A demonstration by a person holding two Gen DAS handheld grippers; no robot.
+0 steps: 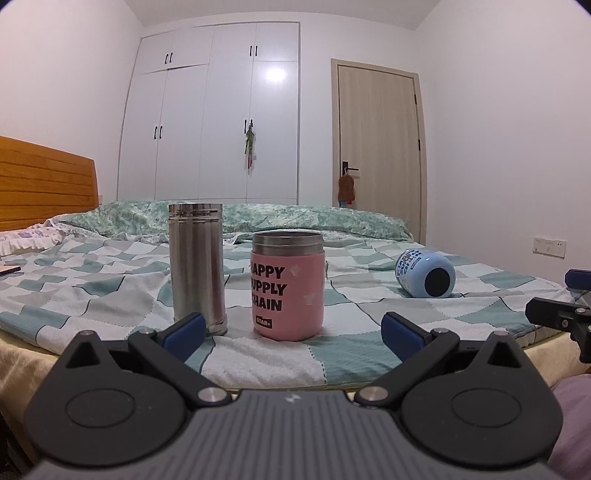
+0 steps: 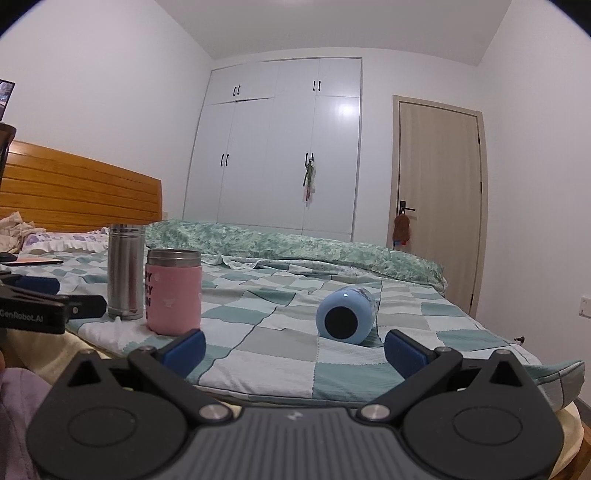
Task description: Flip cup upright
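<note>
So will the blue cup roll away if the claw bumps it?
Probably a little. The blue cup lies on its round side, so a nudge could roll it. The checked blanket looks soft, which may slow it. Its smooth-looking surface might slip in the open right claw.

White walls [image 2: 110, 92] and a white ceiling [image 2: 351, 26] close in a bedroom. A white wardrobe [image 1: 210, 122] with black handles fills the far wall, a glare spot on one door panel. Right of it stands a shut beige door [image 1: 376, 147], something brown hanging from its handle. A bed [image 2: 295, 354] with a checked green cover and wooden headboard [image 2: 81, 192] lies in front.
</note>
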